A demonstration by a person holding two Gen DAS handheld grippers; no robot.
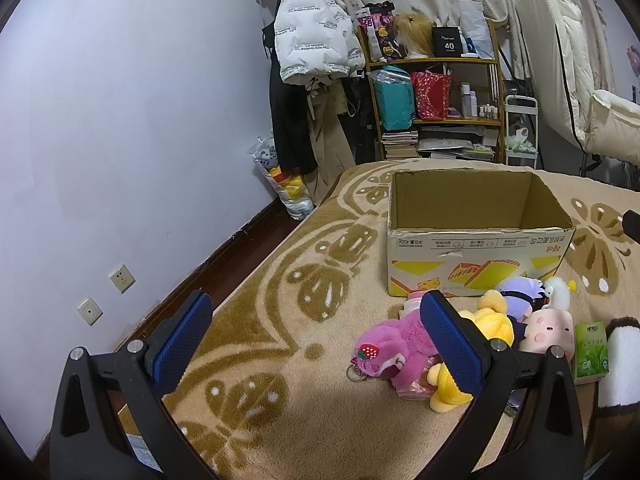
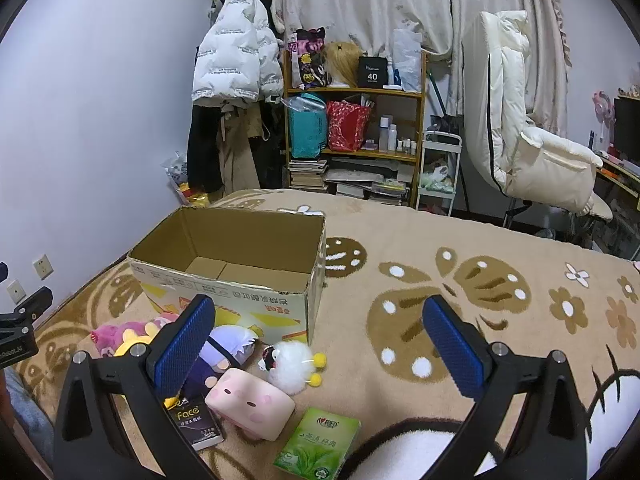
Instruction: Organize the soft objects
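Note:
An open, empty cardboard box [image 1: 476,256] [image 2: 240,280] stands on the bed. Soft toys lie in front of it: a magenta bear [image 1: 394,350] [image 2: 116,334], a yellow plush [image 1: 490,322], a purple-haired doll [image 1: 518,298] [image 2: 228,350], a pink pig cushion [image 1: 546,330] [image 2: 250,404] and a white fluffy toy [image 1: 558,292] [image 2: 290,364]. My left gripper [image 1: 316,344] is open and empty, left of the toys. My right gripper [image 2: 320,344] is open and empty, above the white toy and pig cushion.
A green tissue pack [image 2: 318,444] [image 1: 592,350] and a dark Face pack [image 2: 196,422] lie by the toys. The beige patterned blanket [image 2: 460,280] covers the bed. A wall [image 1: 120,140] is at left; a shelf [image 2: 354,128], hanging coats and a chair [image 2: 532,148] stand beyond.

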